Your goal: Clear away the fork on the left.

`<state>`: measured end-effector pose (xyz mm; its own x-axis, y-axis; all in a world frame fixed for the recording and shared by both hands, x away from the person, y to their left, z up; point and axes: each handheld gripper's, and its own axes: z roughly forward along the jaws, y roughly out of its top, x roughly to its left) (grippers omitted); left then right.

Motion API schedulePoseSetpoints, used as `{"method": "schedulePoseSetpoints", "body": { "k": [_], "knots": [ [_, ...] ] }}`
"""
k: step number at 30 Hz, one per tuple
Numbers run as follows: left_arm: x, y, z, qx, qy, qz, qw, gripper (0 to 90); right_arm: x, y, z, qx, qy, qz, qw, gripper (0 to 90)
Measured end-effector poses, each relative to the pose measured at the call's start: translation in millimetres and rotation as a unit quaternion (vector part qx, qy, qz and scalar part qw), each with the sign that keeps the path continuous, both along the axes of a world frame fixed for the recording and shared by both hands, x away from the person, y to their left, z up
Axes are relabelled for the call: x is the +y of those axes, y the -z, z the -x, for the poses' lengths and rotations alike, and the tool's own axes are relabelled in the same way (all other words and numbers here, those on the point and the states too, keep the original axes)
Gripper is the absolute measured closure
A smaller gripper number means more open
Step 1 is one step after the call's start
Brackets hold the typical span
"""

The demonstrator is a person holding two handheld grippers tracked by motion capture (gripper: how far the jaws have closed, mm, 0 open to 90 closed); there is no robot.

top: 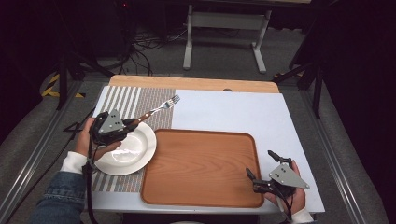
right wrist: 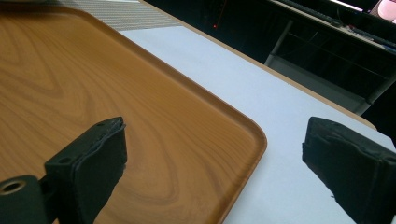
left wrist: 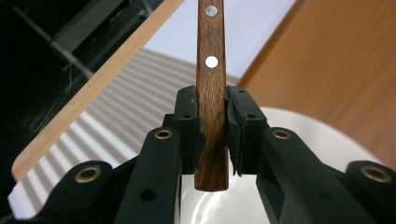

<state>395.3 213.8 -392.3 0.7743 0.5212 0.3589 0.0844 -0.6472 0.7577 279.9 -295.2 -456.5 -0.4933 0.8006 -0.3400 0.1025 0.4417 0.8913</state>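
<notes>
While the left hand-held gripper (top: 127, 124) was clamped on the wooden handle of a fork (top: 156, 109) above the white plate (top: 138, 148), tines apparently over the striped mat (top: 135, 100), the right hand-held gripper (top: 261, 164) hung wide apart, empty, at the wooden tray's (top: 201, 164) corner on the worktop (top: 233, 112).

The wooden tray (top: 201, 168) lies bare; a plate (top: 135, 151) crowds its left edge.
</notes>
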Motion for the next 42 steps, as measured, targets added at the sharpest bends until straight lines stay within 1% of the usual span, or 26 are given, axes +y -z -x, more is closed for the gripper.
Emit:
{"method": "schedulePoseSetpoints", "body": {
  "k": [1,5,7,8,11,12,13,14,17,20,21,23,24,26,27,28,30,31,33,34,35,37,38,40,41,42],
  "knots": [
    [0.0,0.0,0.0,0.000,0.000,0.000,1.0000,75.8,0.0,0.0,0.0,0.000,0.000,0.000,1.0000,7.4],
    [-18.8,-0.4,15.5,-0.005,0.032,-0.003,0.9995,75.9,-0.7,-0.2,0.3,0.000,0.000,0.000,1.0000,7.4],
    [-25.3,-0.1,20.4,-0.008,0.039,-0.004,0.9992,75.8,-0.7,-0.3,0.3,0.000,0.000,-0.001,1.0000,7.4],
    [-27.7,0.3,22.3,-0.005,0.046,-0.001,0.9989,75.8,-0.6,-0.2,0.2,0.000,0.000,0.000,1.0000,7.4],
    [-33.3,1.7,27.2,-0.007,0.052,-0.002,0.9986,75.8,-0.7,-0.2,0.2,0.000,0.000,0.000,1.0000,7.4],
    [-39.4,4.8,32.1,-0.003,0.062,-0.008,0.9980,75.9,-0.7,-0.2,0.2,0.000,0.000,0.000,1.0000,7.4],
    [-39.4,4.8,32.1,-0.003,0.062,-0.008,0.9980,75.8,-0.7,-0.2,0.2,0.000,0.000,0.000,1.0000,7.4],
    [-43.9,6.9,36.3,-0.002,0.071,-0.010,0.9975,75.8,-0.8,-0.1,0.1,0.001,0.001,-0.001,1.0000,7.4],
    [-50.2,10.3,42.4,0.000,0.079,-0.014,0.9968,75.9,-0.6,0.0,0.1,0.001,0.000,0.001,1.0000,7.4],
    [-60.4,18.3,51.7,0.009,0.097,-0.023,0.9950,75.9,-0.6,-0.1,0.1,0.001,0.000,0.000,1.0000,7.4],
    [-60.4,18.3,51.7,0.009,0.097,-0.023,0.9950,75.9,-0.7,0.0,0.0,0.001,0.001,0.000,1.0000,7.4],
    [-65.2,24.0,56.9,0.014,0.103,-0.029,0.9941,75.9,-0.5,0.2,0.0,0.002,0.001,0.001,1.0000,7.4],
    [-68.3,28.9,60.2,0.022,0.112,-0.030,0.9930,75.9,-0.5,0.1,0.1,0.002,0.001,0.001,1.0000,7.4],
    [-71.6,34.8,64.2,0.027,0.114,-0.037,0.9924,75.9,-0.4,0.1,0.0,0.002,0.000,0.001,1.0000,7.4],
    [-72.9,37.7,66.3,0.036,0.118,-0.036,0.9918,75.9,-0.3,0.2,0.0,0.002,0.000,0.001,1.0000,7.4],
    [-72.9,37.7,66.3,0.036,0.118,-0.036,0.9918,75.9,-0.3,0.2,0.0,0.002,0.000,0.001,1.0000,7.4],
    [-75.9,42.0,70.9,0.039,0.120,-0.047,0.9908,75.9,-0.4,-0.1,0.2,0.001,0.000,0.001,1.0000,7.4],
    [-77.5,44.2,72.3,0.042,0.128,-0.048,0.9897,75.9,-0.4,-0.1,0.2,0.001,0.000,0.001,1.0000,7.4],
    [-80.5,49.2,77.0,0.048,0.133,-0.057,0.9882,75.8,-0.3,0.2,-0.1,0.003,0.000,0.001,1.0000,7.4],
    [-80.9,51.0,78.6,0.057,0.134,-0.058,0.9876,75.9,-0.2,0.2,-0.1,0.003,0.000,0.001,1.0000,7.4],
    [-81.8,52.8,79.5,0.055,0.135,-0.063,0.9873,75.8,-0.1,0.2,-0.2,0.003,-0.001,0.001,1.0000,7.4],
    [-82.1,54.6,80.1,0.058,0.138,-0.061,0.9868,75.8,0.0,0.4,-0.1,0.004,-0.002,0.001,1.0000,7.4],
    [-81.9,56.5,80.8,0.064,0.138,-0.061,0.9865,75.8,0.0,0.4,-0.1,0.004,-0.002,0.001,1.0000,7.4],
    [-82.6,60.5,83.4,0.067,0.138,-0.068,0.9858,75.8,-0.2,0.4,-0.2,0.004,-0.001,0.000,1.0000,7.4],
    [-82.4,63.8,85.6,0.072,0.143,-0.070,0.9846,75.8,-0.2,0.4,-0.2,0.005,-0.001,0.001,1.0000,7.4],
    [-82.4,63.8,85.6,0.072,0.143,-0.070,0.9846,75.8,-0.1,0.5,-0.2,0.005,-0.001,0.001,1.0000,7.4]
  ]
}}
